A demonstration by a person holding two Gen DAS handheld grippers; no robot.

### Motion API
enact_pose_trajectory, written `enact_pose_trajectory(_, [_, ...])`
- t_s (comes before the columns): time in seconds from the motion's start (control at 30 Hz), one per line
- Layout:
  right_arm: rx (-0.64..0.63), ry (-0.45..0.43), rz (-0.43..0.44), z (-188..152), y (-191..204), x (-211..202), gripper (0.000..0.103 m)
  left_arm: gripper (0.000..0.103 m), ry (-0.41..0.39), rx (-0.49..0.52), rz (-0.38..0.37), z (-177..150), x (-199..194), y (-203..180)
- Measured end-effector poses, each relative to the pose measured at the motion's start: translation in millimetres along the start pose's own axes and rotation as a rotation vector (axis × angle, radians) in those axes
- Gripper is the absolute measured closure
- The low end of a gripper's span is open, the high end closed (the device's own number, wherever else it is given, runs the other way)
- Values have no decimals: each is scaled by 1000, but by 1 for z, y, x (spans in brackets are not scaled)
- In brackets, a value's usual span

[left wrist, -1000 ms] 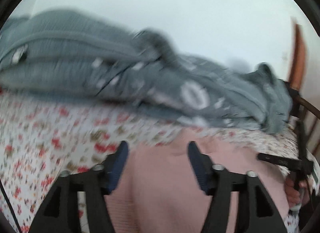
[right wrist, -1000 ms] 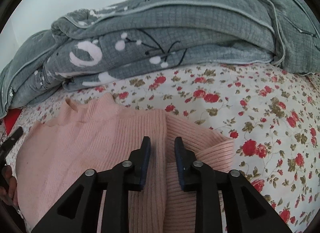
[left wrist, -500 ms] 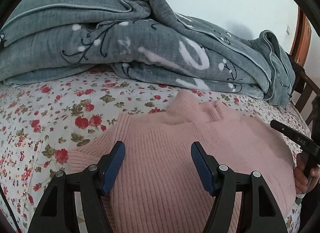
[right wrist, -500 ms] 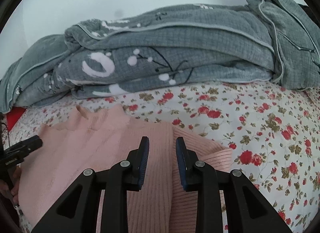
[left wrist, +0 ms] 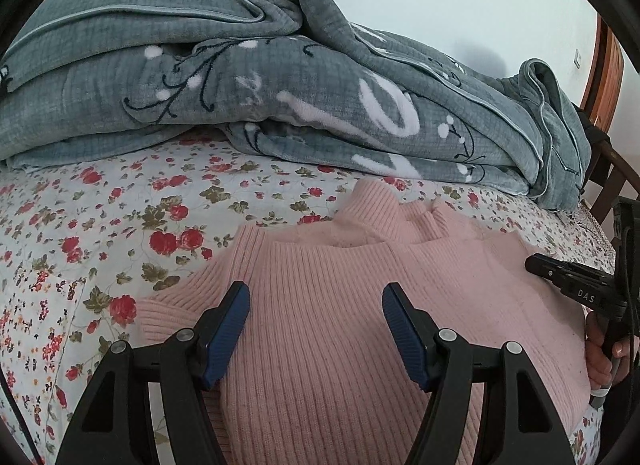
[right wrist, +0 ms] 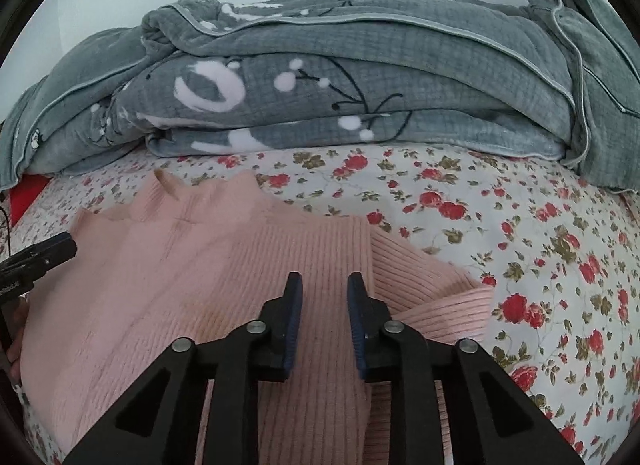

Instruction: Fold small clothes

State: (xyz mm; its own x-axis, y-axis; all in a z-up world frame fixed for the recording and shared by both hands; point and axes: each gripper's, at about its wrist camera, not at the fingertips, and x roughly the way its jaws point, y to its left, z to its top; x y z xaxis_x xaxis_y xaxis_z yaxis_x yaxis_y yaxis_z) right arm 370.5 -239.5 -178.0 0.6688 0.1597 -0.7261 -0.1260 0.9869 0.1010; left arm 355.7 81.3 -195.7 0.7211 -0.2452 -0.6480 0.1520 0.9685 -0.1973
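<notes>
A pink ribbed sweater [left wrist: 360,305] lies flat on the flowered bed sheet [left wrist: 100,225], its collar [left wrist: 384,213] pointing away toward a folded grey blanket [left wrist: 280,97] at the far side of the bed. The garment's long axis therefore runs from the tongs outward to the collar. The left tongs [left wrist: 316,329] hover over the left half of the body, spread wide, gripping nothing; just beside them, at the left edge, a sleeve [left wrist: 168,305] appears to be turned in. The right tongs [right wrist: 325,321] hang over the right half, their blue pads parted by only a narrow gap; whether they touch the knit cannot be told, and no fabric is seen between them. A second sleeve [right wrist: 436,297] lies folded just to their right, its cuff near the flowered sheet [right wrist: 540,245]. Both sides seem already brought inward, so the remaining fold probably runs along the long axis, hem toward collar. The hem lies nearest both tongs, below their view.
</notes>
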Motion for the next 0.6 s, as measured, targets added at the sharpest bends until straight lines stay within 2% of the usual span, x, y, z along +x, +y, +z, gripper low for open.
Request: enact_pose_trajectory(0.6, [17, -12, 41, -1, -4, -3, 82, 35, 0, 6, 5, 0, 0, 0])
